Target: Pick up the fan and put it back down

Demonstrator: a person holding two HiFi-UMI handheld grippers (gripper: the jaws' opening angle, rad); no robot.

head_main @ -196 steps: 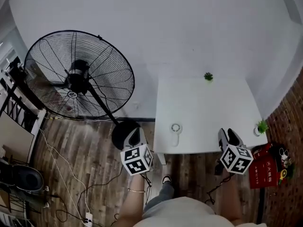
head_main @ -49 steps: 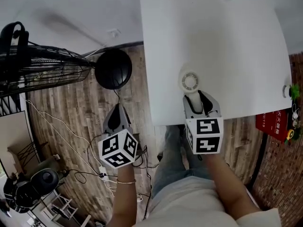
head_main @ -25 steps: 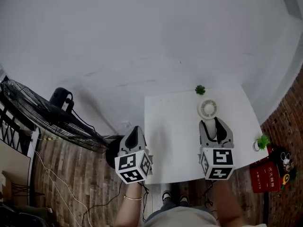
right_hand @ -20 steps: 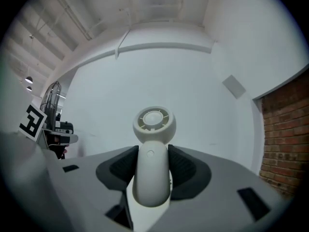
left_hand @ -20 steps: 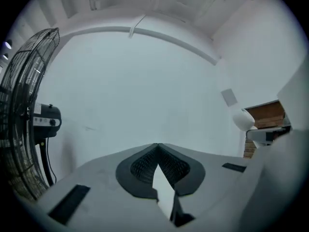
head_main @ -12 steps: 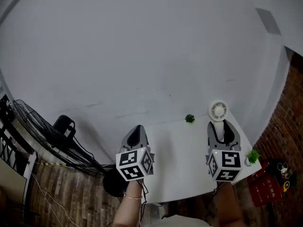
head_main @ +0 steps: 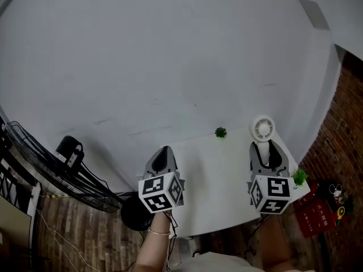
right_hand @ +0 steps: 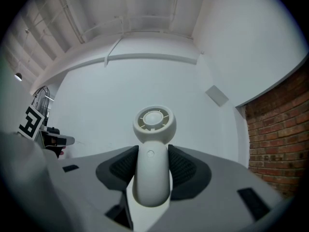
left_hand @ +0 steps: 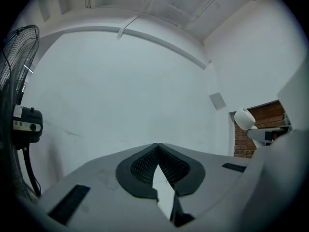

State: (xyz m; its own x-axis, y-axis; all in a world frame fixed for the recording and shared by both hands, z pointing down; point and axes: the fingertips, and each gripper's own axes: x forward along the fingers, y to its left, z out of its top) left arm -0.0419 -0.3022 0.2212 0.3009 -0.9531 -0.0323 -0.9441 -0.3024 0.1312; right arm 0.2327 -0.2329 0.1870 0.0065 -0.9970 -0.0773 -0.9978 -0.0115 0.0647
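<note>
A small white hand-held fan [head_main: 262, 129] stands upright in the air above the white table [head_main: 218, 177], with my right gripper [head_main: 266, 147] shut on its handle. In the right gripper view the fan's round head [right_hand: 154, 120] rises above the dark pads [right_hand: 182, 168], which press both sides of the handle [right_hand: 151, 175]. My left gripper [head_main: 163, 152] hangs over the table's left edge, shut, with nothing in it. In the left gripper view its tips [left_hand: 158, 146] meet, and the fan [left_hand: 244, 119] shows small at the far right.
A large black floor fan [head_main: 39, 163] stands at the left, with its round base [head_main: 131, 213] below my left gripper. A small green plant [head_main: 220, 132] sits at the table's back edge and another [head_main: 299, 178] at its right edge. A brick wall [head_main: 346, 123] is on the right.
My right gripper took the fan from the table and lifted it upright into the air. The head view has tilted up toward the wall. In the last half second little moved.
</note>
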